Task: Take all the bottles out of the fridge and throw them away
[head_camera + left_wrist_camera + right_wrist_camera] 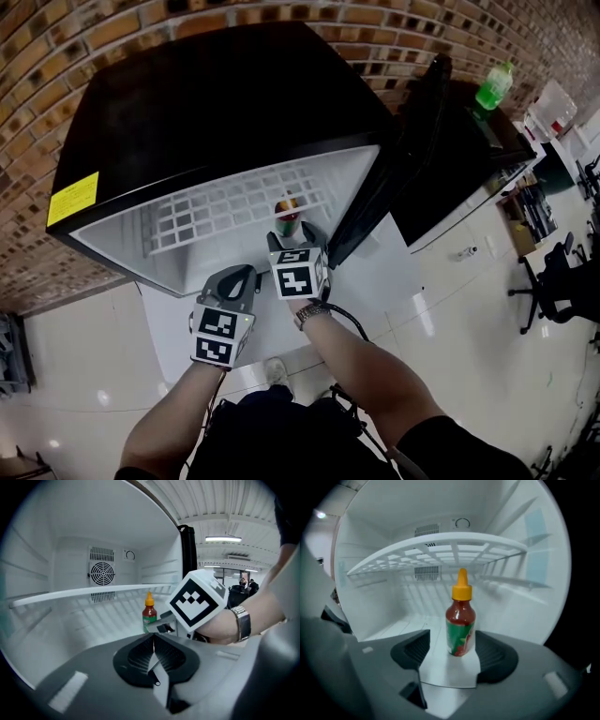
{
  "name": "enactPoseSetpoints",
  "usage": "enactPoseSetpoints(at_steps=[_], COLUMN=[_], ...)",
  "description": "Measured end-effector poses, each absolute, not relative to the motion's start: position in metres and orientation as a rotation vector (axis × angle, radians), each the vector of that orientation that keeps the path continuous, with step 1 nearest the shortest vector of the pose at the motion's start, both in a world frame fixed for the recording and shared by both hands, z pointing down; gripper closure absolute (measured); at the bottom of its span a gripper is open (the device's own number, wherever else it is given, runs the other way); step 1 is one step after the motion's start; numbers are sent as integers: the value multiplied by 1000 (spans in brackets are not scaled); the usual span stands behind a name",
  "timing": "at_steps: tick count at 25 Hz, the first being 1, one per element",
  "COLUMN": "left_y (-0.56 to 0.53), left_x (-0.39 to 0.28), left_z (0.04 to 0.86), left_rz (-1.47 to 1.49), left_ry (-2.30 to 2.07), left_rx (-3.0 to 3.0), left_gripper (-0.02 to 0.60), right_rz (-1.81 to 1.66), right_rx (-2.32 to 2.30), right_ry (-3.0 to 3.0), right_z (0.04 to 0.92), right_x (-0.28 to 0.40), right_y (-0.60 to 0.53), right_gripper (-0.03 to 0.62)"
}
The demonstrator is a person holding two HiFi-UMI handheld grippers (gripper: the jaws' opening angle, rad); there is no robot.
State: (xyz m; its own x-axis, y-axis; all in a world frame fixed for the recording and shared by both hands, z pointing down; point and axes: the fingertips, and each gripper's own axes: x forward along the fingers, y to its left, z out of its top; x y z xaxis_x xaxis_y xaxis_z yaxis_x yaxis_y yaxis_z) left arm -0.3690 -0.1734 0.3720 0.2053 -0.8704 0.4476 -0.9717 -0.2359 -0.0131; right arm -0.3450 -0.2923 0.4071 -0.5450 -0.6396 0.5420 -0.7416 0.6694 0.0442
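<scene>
Since only one bottle shows inside the open fridge, the job at this moment looks one-handed. At left, the left tongs sit low at the fridge mouth with the forearm reaching in from below. Their jaws are pressed together on nothing, in the left gripper view too; judged parked there to stay clear of the reach. Centre: a small red sauce bottle with an orange cap and green label stands upright on the white fridge floor, under the wire shelf, near the front. That placing leaves a straight approach. Just right of it, the right tongs point into the cavity and slightly down, wrist straight, watch facing up. In the right gripper view the jaws are spread wide with the bottle in the gap at their tips, pads clear of it on both sides; lined up for a grasp around the body, not yet clamped. Further right, the door hangs open, and beyond it a green bottle stands on a dark top, outside the fridge.
</scene>
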Motion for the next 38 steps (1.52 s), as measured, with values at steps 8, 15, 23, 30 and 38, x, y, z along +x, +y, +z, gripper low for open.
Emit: enactPoseSetpoints(at_steps=[8,15,23,30,38], left_y=[-183,-188,-188,-184,-170], left_x=[-380,-387,-395,-390,-375], left_z=[379,381,385,383,379], left_rz=[543,544,543,553,563], left_ry=[-1718,-1711,-1727,-1729,-1750], left_rx=[2205,2200,2181,2177,2164], left_gripper=[577,577,577,577,577], right_rz=[295,272,273,276,233], right_rx=[1111,1119,1147,1075,969], right_ry=[-2337,-2306,-2285,-2312,-2361], right_z=[417,422,425,425,418], right_x=[-357,-362,-366,-366,-358], right_y=[-315,-330,-342,-325,-282], right_gripper=[303,303,318,321,321])
